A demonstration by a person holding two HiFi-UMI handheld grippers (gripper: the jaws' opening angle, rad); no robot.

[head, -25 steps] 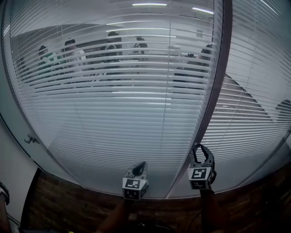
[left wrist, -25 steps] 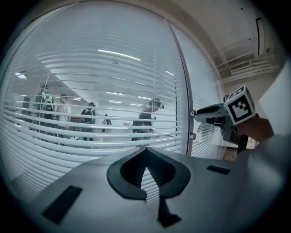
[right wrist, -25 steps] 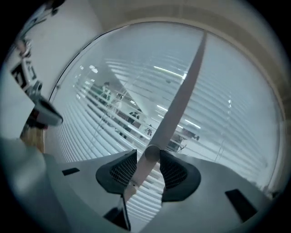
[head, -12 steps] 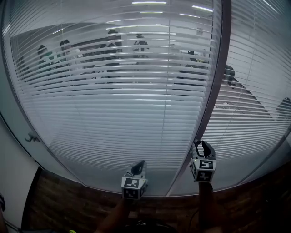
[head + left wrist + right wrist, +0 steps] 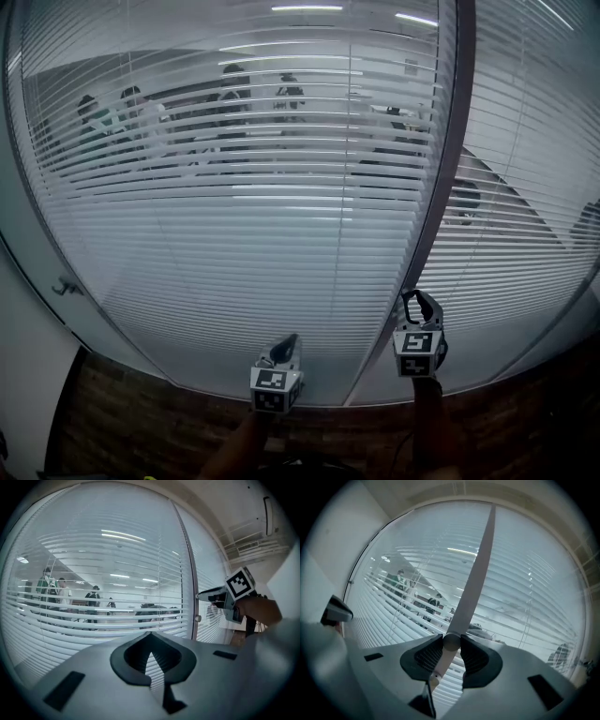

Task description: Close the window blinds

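- the blinds point(image 5: 244, 216) fill the upper and middle frame, slats half tilted, people visible through the upper band
- right gripper point(image 5: 419, 302), lower right, jaws closing on the round knob point(image 5: 451, 641) on the grey post point(image 5: 448, 169), touching both its sides
- left gripper point(image 5: 284, 347), bottom centre, closed and empty, free room to its left

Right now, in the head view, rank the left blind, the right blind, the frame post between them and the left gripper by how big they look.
1. left blind
2. right blind
3. frame post
4. left gripper, smallest even though it is nearest the camera
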